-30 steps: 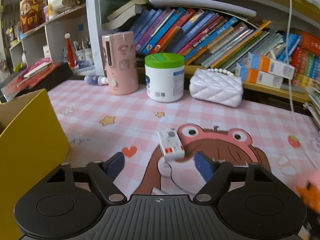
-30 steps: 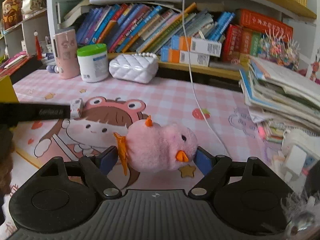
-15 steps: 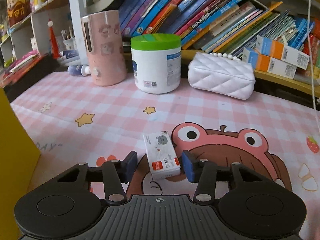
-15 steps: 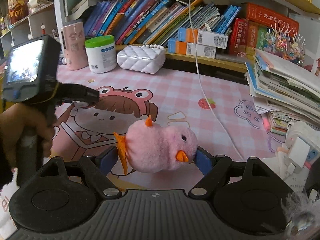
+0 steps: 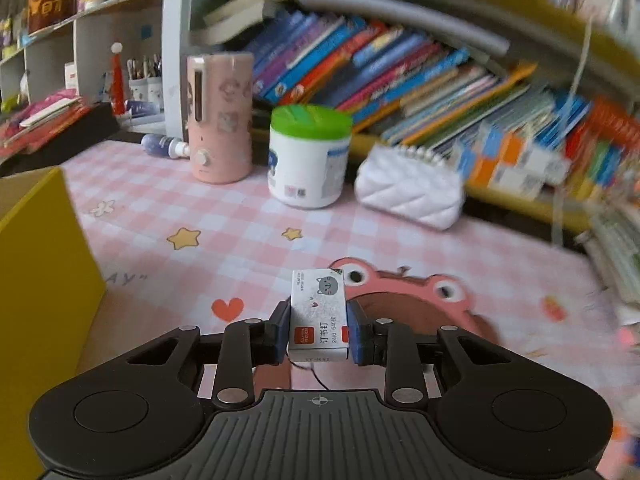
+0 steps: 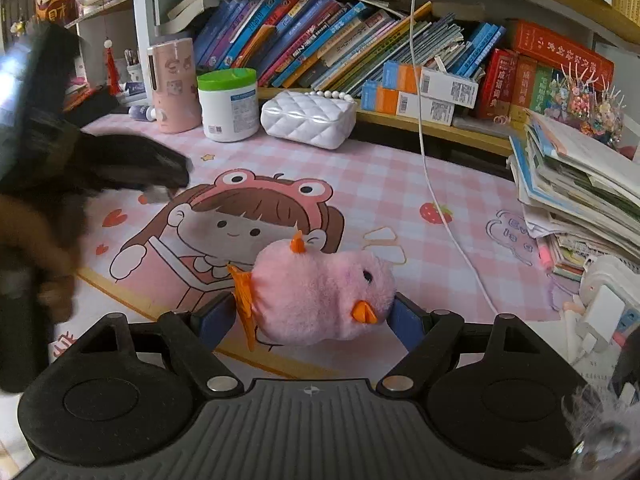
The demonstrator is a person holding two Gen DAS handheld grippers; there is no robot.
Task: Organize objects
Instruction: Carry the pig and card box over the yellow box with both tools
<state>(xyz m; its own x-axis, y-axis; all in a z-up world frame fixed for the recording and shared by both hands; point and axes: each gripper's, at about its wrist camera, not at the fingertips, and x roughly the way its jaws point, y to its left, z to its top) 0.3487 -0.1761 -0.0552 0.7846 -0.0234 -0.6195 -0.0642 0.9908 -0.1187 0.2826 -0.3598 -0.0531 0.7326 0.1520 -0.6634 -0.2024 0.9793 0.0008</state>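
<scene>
A: What was the left hand-held gripper [image 5: 318,334] doing?

B: Its jaws had just been closing, and they were clamped on the small staple box [image 5: 318,316], one pad on each long side. The box seemed lifted just clear of the pink counter [image 5: 248,240], though I could not be sure.

A: And the right hand-held gripper [image 6: 310,316]?

B: Its jaws stood wide on either side of the pink plush chick [image 6: 320,294], right up against its ends. Whether they pressed it or only bracketed it, I could not tell. The chick was low over the counter's cartoon print.

A: So how far along was the tidying?

B: Early, I judged. The yellow box [image 5: 40,288] at the left looked like the likely bin, and neither thing was in it. The jar [image 5: 308,158], the pink bottle [image 5: 220,118] and the white purse [image 5: 408,192] stood by the bookshelf.
</scene>
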